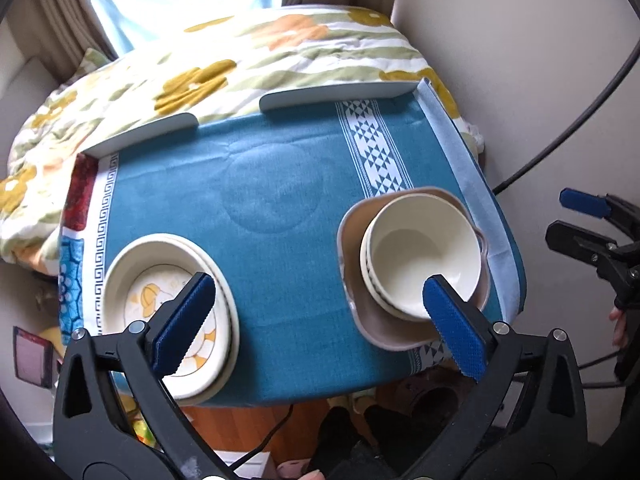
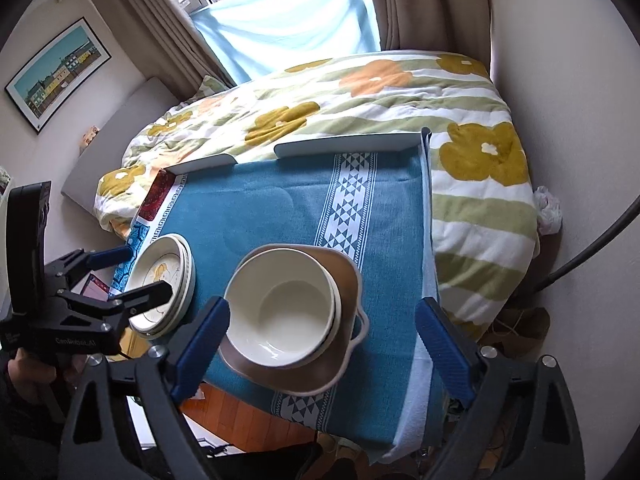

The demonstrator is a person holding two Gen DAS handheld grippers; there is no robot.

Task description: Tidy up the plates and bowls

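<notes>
A stack of cream bowls (image 1: 420,264) sits in a brownish square dish (image 1: 384,332) at the right of a blue-clothed table (image 1: 280,184). A stack of cream plates with a yellow duck print (image 1: 168,312) sits at the left. My left gripper (image 1: 320,320) is open and empty, held above the table's front edge between the two stacks. My right gripper (image 2: 324,340) is open and empty, its jaws spread either side of the bowls (image 2: 284,316) and above them. The plates also show in the right wrist view (image 2: 164,280), and the left gripper (image 2: 132,276) hovers over them.
The table has low white rails (image 1: 340,94) at its far edge. A bed with a flowered quilt (image 2: 360,96) lies behind and to the right. A wall (image 1: 520,60) stands close on the right, with a black cable (image 1: 580,120) running across it. Wooden floor (image 1: 240,424) lies below the front edge.
</notes>
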